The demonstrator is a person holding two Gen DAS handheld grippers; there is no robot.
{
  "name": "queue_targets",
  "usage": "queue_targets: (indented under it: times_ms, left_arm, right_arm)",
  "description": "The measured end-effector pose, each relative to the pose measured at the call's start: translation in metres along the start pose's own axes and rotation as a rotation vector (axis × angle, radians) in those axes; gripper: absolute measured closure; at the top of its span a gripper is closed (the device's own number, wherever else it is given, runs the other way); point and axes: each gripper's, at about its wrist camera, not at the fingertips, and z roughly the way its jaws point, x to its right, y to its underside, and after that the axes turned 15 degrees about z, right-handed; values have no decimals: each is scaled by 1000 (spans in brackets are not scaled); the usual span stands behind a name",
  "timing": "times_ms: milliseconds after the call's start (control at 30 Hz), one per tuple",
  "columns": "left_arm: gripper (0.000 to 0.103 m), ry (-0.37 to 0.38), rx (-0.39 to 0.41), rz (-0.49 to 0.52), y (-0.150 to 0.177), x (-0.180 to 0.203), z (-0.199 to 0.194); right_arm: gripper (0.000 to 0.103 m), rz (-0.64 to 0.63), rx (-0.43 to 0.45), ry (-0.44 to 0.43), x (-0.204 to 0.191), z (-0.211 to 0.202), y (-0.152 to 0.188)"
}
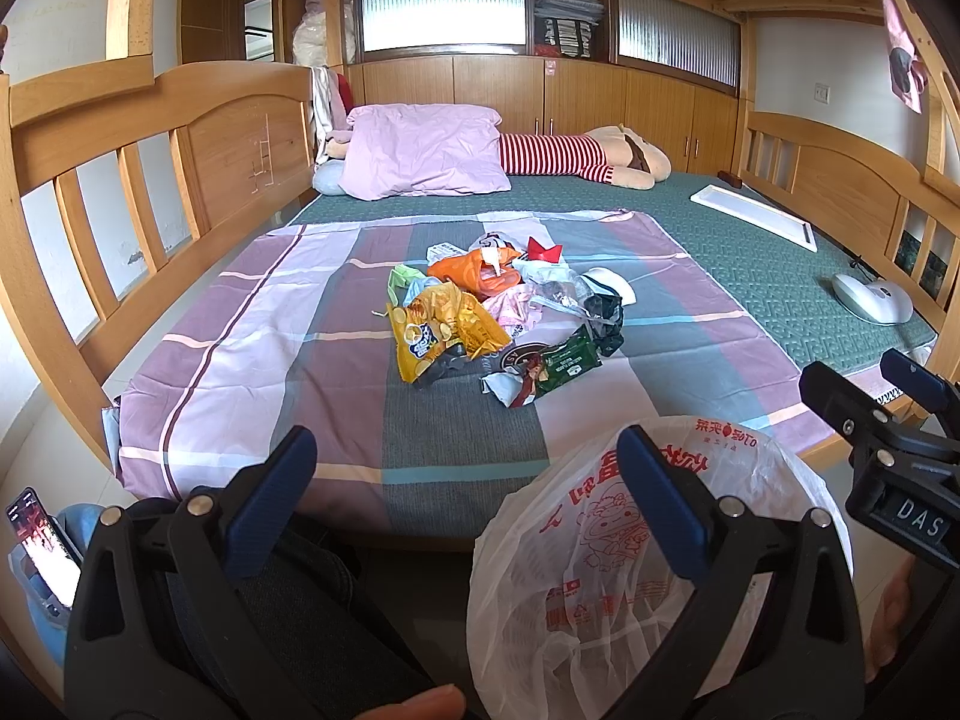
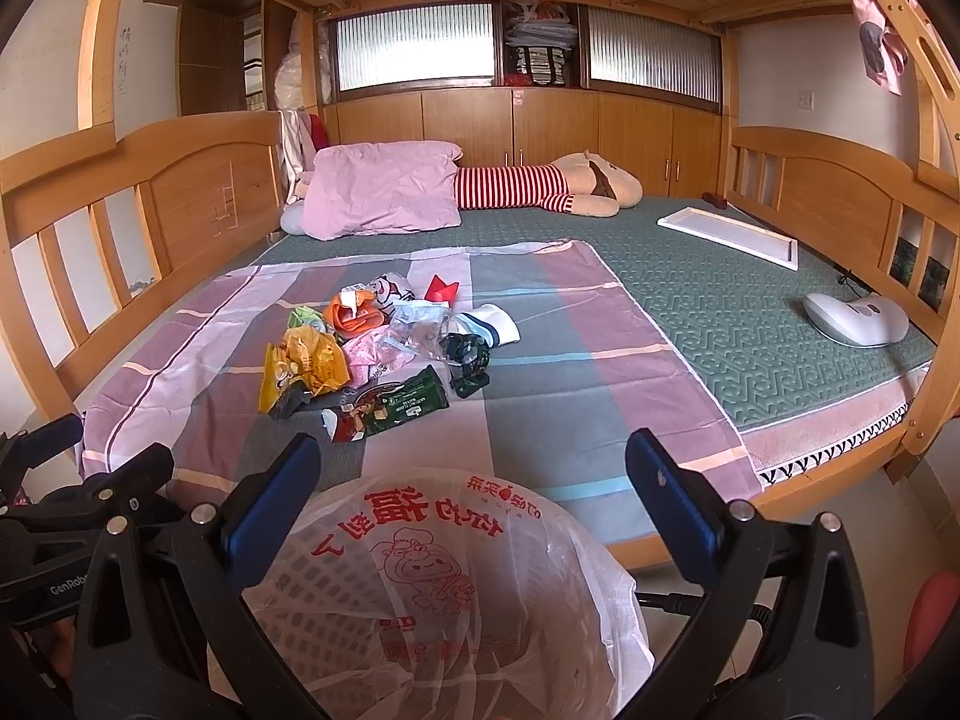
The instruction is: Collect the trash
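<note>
Left wrist view: left gripper (image 1: 465, 501) is hovering off the near edge of the bed, fingers standing wide apart, holding nothing. A white plastic bag (image 1: 630, 570) with red print, lining a basket, is sitting low in frame just beside the right-hand finger (image 1: 657, 501), which is overlapping the bag's rim; contact cannot be told. The trash pile (image 1: 498, 318) is lying mid-bed on the plaid sheet (image 1: 252, 348): a yellow snack wrapper (image 1: 438, 330), an orange bag (image 1: 477, 273), a green packet (image 1: 567, 363), a red paper scrap (image 1: 545, 252). The right gripper (image 1: 888, 420) is showing at the frame's right edge.

Right wrist view: right gripper (image 2: 471, 495) is hanging above the white plastic bag (image 2: 432, 588), fingers spread apart and empty. The trash pile (image 2: 384, 348) is resting beyond the bag on the plaid sheet (image 2: 570, 372), well apart from both fingers. A pink pillow (image 2: 384, 195) and striped plush toy (image 2: 540, 186) are lying at the bed's far end; a white device (image 2: 855, 318) is sitting on the green mattress (image 2: 750, 330).
</note>
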Motion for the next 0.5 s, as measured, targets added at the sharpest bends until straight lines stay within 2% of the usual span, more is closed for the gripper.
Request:
queue_targets:
  times_ms: [500]
  left_arm:
    - [3, 0, -13, -15, 2, 0, 1]
  right_arm:
    - [3, 1, -7, -4, 0, 0, 2]
